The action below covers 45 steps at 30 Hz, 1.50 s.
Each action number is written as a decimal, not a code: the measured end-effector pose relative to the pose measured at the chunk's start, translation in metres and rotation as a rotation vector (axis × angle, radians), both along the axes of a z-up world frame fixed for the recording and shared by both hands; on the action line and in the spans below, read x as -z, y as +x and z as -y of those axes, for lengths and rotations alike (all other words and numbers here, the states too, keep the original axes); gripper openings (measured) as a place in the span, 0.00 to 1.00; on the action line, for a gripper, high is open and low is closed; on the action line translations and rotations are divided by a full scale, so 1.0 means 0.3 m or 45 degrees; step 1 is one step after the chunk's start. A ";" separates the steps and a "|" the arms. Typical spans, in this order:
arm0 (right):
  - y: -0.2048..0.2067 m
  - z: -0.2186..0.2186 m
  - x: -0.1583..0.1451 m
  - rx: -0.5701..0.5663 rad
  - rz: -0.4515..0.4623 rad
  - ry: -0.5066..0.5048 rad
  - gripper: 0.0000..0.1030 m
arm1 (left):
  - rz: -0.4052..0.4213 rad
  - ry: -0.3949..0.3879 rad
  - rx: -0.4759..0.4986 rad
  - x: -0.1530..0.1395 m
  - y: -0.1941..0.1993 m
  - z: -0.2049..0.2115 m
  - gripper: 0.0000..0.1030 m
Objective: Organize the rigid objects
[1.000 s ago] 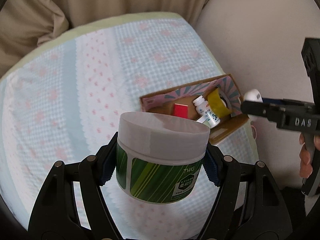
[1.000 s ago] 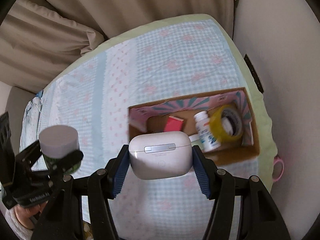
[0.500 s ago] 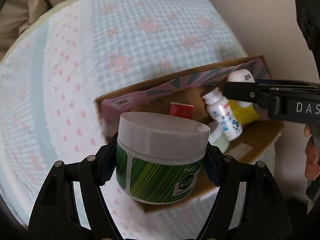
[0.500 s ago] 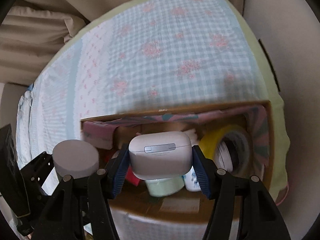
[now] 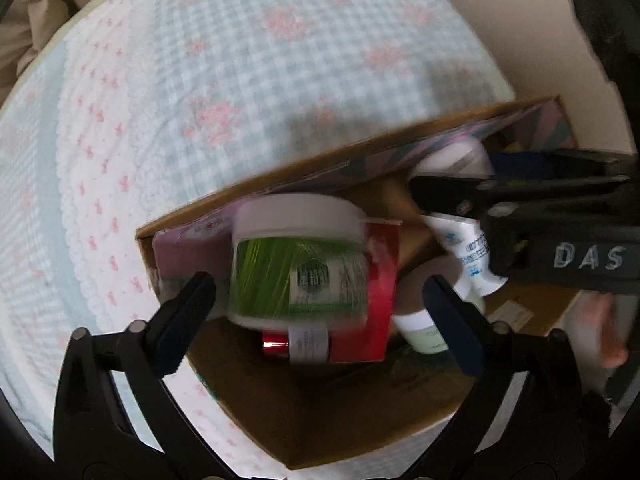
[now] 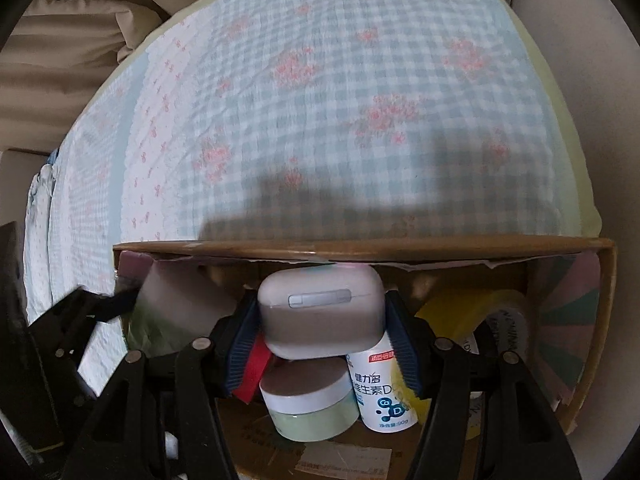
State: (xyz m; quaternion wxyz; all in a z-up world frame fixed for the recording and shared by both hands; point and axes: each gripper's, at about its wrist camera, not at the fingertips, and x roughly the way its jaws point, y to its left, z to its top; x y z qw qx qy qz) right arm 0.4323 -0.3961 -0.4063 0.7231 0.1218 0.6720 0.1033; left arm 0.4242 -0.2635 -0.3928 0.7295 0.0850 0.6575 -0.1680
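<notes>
Your left claw [image 5: 318, 300] is spread wide, and the green jar [image 5: 298, 268] sits loose between the pads, on the red box [image 5: 380, 280] near the box's [image 6: 360, 246] left end. Looks dropped, so back straight out without clipping it. Your right claw [image 6: 322, 346] is clamped on the earbud case [image 6: 320, 316], over the small jar [image 6: 310, 406] and bottle [image 6: 384, 396]. Lower it before letting go. The bed [image 6: 320, 100] lies beyond.

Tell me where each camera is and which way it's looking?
Left wrist: on the left gripper, looking down into the cardboard box; its open fingers flank the green jar.
Right wrist: on the right gripper, facing over the box toward the quilt; it pinches the white case.
Both show the box and the white bottle.
</notes>
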 end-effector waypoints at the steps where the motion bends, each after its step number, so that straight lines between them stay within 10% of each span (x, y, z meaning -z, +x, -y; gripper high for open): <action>1: 0.002 0.004 0.001 0.010 -0.005 -0.005 0.85 | 0.003 -0.010 -0.005 -0.013 -0.003 -0.006 1.00; 3: -0.001 0.017 -0.015 0.035 -0.004 0.015 0.96 | 0.013 -0.019 -0.019 -0.035 -0.015 -0.022 1.00; 25: -0.113 -0.002 -0.232 0.055 0.110 -0.084 0.96 | 0.143 -0.059 -0.031 -0.302 -0.108 -0.108 1.00; 32: -0.218 -0.073 -0.541 0.064 0.300 -0.147 0.96 | 0.315 -0.132 -0.101 -0.590 -0.201 -0.250 1.00; 45: -0.709 -0.403 -1.300 0.073 0.989 -0.199 0.96 | 0.980 -0.183 -0.351 -1.303 -0.657 -0.733 1.00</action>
